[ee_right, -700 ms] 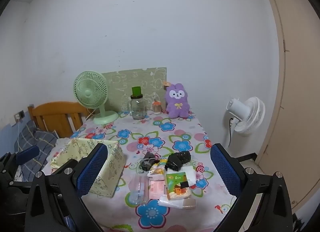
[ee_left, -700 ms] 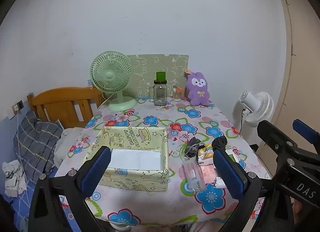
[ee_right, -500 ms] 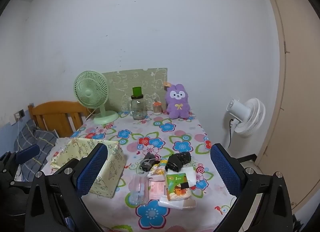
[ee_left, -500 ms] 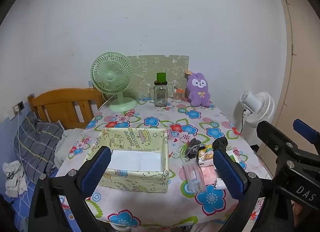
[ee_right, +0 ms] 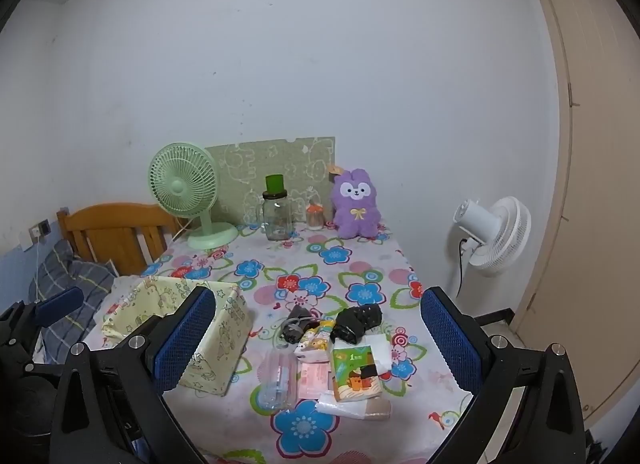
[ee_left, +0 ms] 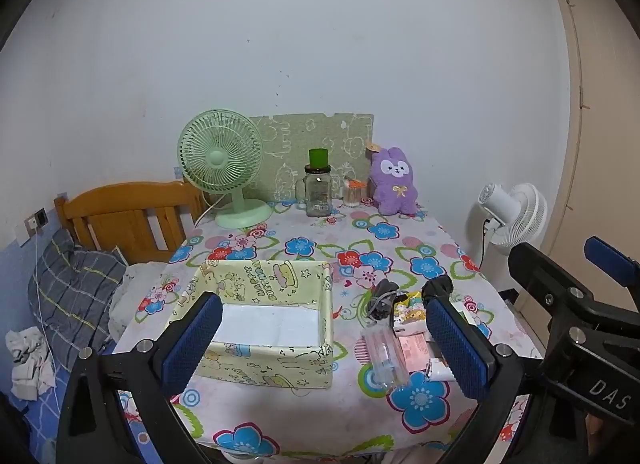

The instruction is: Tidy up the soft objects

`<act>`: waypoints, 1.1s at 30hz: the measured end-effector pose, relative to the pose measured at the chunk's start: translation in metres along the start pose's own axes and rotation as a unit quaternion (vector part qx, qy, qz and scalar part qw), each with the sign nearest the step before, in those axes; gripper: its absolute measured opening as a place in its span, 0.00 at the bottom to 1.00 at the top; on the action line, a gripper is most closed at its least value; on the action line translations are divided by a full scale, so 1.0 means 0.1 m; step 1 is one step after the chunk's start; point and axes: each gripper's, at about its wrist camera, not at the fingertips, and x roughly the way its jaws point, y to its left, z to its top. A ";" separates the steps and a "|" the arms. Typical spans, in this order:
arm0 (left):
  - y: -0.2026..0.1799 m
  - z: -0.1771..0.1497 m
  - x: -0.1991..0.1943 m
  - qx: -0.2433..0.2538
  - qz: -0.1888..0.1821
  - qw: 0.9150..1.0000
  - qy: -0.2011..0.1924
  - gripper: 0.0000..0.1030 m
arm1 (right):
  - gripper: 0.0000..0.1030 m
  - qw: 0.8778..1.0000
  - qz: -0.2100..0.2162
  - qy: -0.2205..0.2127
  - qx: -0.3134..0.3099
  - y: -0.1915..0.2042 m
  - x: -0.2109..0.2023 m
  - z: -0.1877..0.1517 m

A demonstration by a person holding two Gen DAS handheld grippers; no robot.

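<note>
While both hover short of the table (ee_left: 304, 416), left gripper (ee_left: 324, 340) and right gripper (ee_right: 320, 336) gape wide, holding nothing. Yellow fabric box (ee_left: 272, 328) sits beside small packets (ee_right: 344, 368).

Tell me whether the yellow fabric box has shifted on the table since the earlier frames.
No. The yellow fabric box sits in the same spot relative to the green desk fan and the tablecloth's flowers.

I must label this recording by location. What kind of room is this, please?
Most likely a small bedroom at home: a wooden headboard with bedding stands beside the table, a plush rabbit sits by the wall, and a door is on the right.
</note>
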 end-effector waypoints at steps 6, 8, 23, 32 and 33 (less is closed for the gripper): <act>-0.01 0.01 0.00 0.002 0.002 1.000 -0.006 1.00 | 1.00 1.000 -0.003 0.000 -0.001 0.00 0.01 0.00; -0.02 0.00 0.01 0.001 0.002 1.000 -0.011 1.00 | 1.00 1.000 -0.003 0.002 0.000 -0.01 0.01 0.00; -0.03 -0.04 0.06 0.003 0.003 1.000 -0.005 1.00 | 1.00 1.000 0.001 0.004 0.006 -0.02 0.02 0.02; -0.03 -0.06 0.06 0.001 0.002 1.000 -0.012 1.00 | 1.00 1.000 0.006 0.008 0.008 -0.03 0.03 0.01; -0.03 -0.06 0.05 0.001 0.003 1.000 -0.016 1.00 | 1.00 1.000 0.007 0.009 0.009 -0.03 0.03 0.01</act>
